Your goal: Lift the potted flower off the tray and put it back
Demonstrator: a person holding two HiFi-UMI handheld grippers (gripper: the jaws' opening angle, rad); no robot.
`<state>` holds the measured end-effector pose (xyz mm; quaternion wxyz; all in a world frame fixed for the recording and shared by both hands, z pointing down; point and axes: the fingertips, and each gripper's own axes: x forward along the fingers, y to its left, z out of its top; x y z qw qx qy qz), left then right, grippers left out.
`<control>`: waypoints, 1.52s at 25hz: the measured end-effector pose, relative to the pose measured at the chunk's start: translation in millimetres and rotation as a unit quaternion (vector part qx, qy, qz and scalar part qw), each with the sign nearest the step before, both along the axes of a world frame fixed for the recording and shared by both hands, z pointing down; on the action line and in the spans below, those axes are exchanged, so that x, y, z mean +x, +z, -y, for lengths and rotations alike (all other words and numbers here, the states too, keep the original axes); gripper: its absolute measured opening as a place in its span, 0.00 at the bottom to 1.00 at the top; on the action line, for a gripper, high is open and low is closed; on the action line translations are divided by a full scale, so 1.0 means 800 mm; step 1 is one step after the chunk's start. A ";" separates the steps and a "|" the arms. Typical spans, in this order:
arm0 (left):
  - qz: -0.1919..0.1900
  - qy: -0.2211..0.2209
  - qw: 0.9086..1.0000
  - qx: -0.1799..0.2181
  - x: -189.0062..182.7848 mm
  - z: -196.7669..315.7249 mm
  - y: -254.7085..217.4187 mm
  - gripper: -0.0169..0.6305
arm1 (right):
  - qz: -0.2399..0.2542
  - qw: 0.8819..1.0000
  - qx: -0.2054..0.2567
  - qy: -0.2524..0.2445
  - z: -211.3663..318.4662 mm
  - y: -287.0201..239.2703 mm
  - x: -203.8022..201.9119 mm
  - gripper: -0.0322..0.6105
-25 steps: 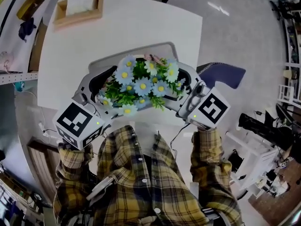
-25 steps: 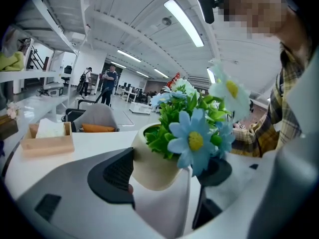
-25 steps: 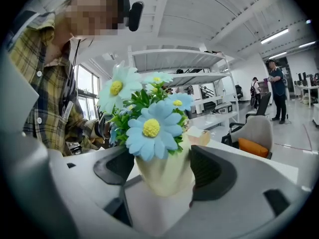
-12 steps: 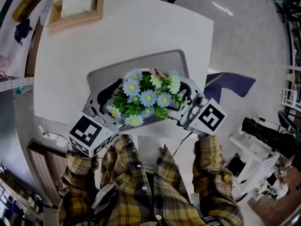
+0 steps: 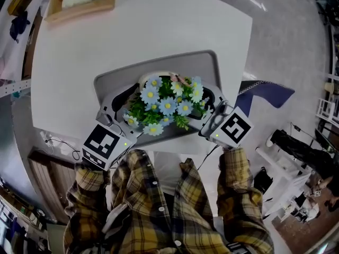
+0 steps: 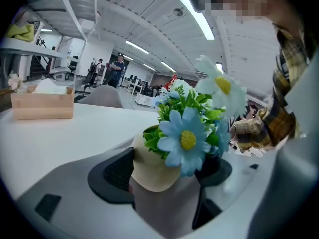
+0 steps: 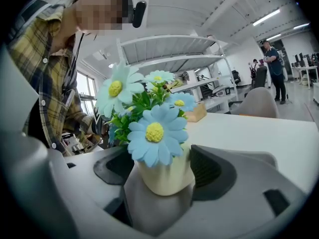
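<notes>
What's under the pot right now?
The grey tray lies below the potted flower, gripped by the left gripper and right gripper. Flowers and gripper bodies cover the pot's base, so contact cannot be judged.

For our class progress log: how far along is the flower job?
Done: pot lifted off, now back over the tray. In hand: left gripper and right gripper jaws both clamp it. Left: set down, let go.

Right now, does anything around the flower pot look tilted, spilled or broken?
Nothing stands out. The potted flower stands about upright over the grey tray, its cream pot held between the jaws of the left gripper and the right gripper. The flowers look whole, and no soil shows on the tray or the white table.
</notes>
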<state>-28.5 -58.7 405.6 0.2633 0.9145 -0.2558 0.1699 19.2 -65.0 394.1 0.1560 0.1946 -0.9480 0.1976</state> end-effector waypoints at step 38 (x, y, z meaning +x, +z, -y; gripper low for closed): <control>-0.034 -0.017 0.999 0.019 -0.006 -0.003 -0.003 0.60 | 0.005 1.000 0.012 0.008 -0.004 0.006 0.005 0.60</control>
